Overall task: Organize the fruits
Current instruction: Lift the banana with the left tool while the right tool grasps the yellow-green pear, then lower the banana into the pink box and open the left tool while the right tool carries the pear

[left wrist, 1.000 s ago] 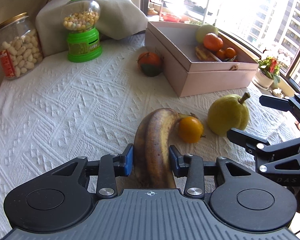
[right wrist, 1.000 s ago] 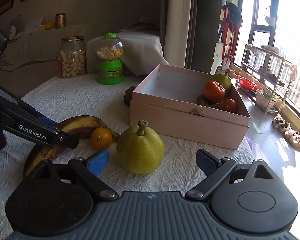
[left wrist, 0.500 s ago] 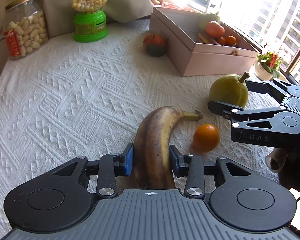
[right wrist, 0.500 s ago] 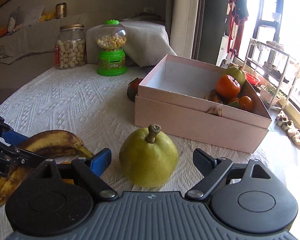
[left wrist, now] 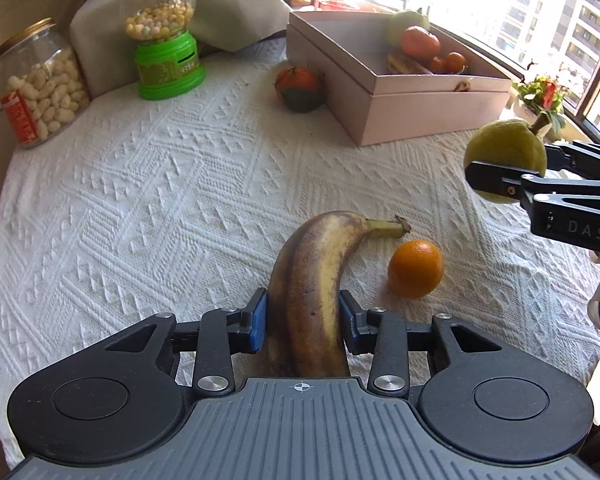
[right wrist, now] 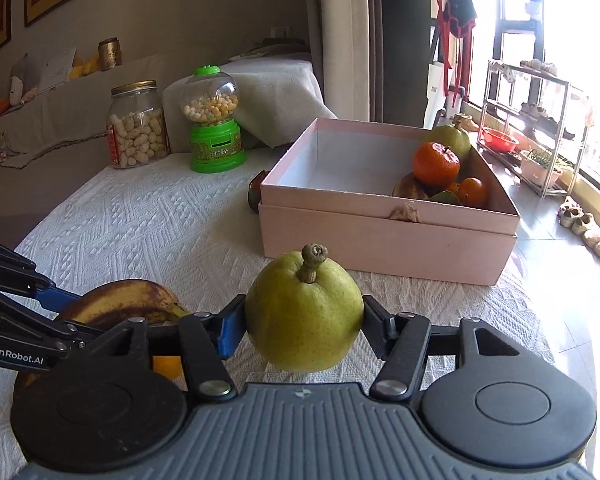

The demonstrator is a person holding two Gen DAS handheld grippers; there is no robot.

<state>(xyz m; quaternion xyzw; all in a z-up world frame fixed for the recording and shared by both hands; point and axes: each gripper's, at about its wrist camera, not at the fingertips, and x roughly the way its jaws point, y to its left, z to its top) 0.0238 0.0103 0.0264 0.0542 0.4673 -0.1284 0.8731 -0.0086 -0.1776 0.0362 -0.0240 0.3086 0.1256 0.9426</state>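
Note:
My left gripper (left wrist: 303, 322) is shut on a brown-spotted banana (left wrist: 314, 276) and holds it above the white cloth. A small orange (left wrist: 416, 268) lies on the cloth just right of the banana. My right gripper (right wrist: 304, 326) is shut on a green pear (right wrist: 304, 316), lifted off the cloth; the pear also shows in the left wrist view (left wrist: 504, 148). The open pink box (right wrist: 380, 240) stands beyond, with a pear, a tangerine (right wrist: 436, 163), a banana and small oranges in its right corner. A red-green fruit (left wrist: 300, 88) lies left of the box.
A peanut jar (left wrist: 39, 84) and a green candy dispenser (left wrist: 165, 36) stand at the back left, before a cloth-covered bundle (left wrist: 227, 8). The table's right edge drops to the floor by the window, where a metal rack (right wrist: 536, 136) stands.
My right gripper closed on the pear and lifted it off the cloth. My left gripper rose with the banana, away from the small orange.

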